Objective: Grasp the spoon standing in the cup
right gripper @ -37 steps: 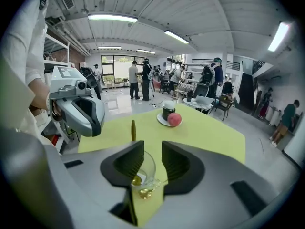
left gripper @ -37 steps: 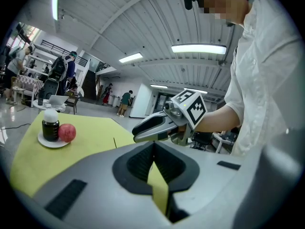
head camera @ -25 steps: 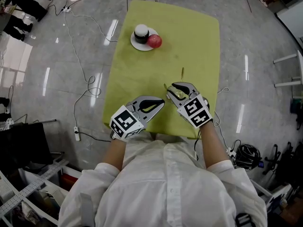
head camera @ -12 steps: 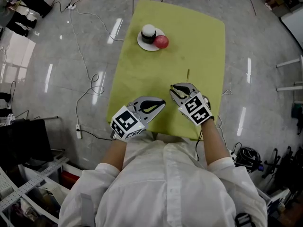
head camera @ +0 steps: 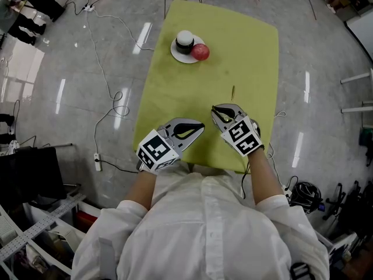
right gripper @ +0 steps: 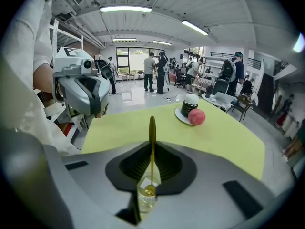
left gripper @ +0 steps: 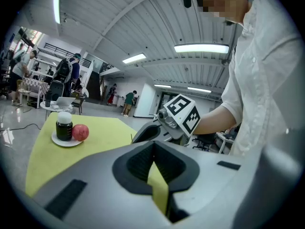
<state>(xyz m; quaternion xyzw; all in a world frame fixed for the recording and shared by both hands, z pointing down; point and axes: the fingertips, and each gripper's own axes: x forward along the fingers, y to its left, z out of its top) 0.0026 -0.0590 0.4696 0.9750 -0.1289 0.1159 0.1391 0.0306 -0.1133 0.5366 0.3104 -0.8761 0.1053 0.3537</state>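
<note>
A gold spoon (right gripper: 152, 142) stands upright in a small clear cup (right gripper: 145, 199) near the front edge of the yellow-green table (head camera: 239, 45). My right gripper (right gripper: 148, 175) has just been closing and is shut on the spoon's handle just above the cup. In the head view the handle's top (head camera: 232, 91) pokes out beyond the right gripper (head camera: 222, 111), which covers the cup. My left gripper (head camera: 198, 127) hovers level beside it to the left, shut with nothing between its jaws. It also shows in the right gripper view (right gripper: 90, 94).
A white plate (head camera: 176, 56) at the table's far left carries a dark jar with a white lid (head camera: 185, 39) and a red ball (head camera: 201, 52). Cables trail over the floor left of the table. People and furniture stand far behind.
The right gripper's jaws have narrowed from wide apart to closed on the spoon's handle. Both hands have stayed in place.
</note>
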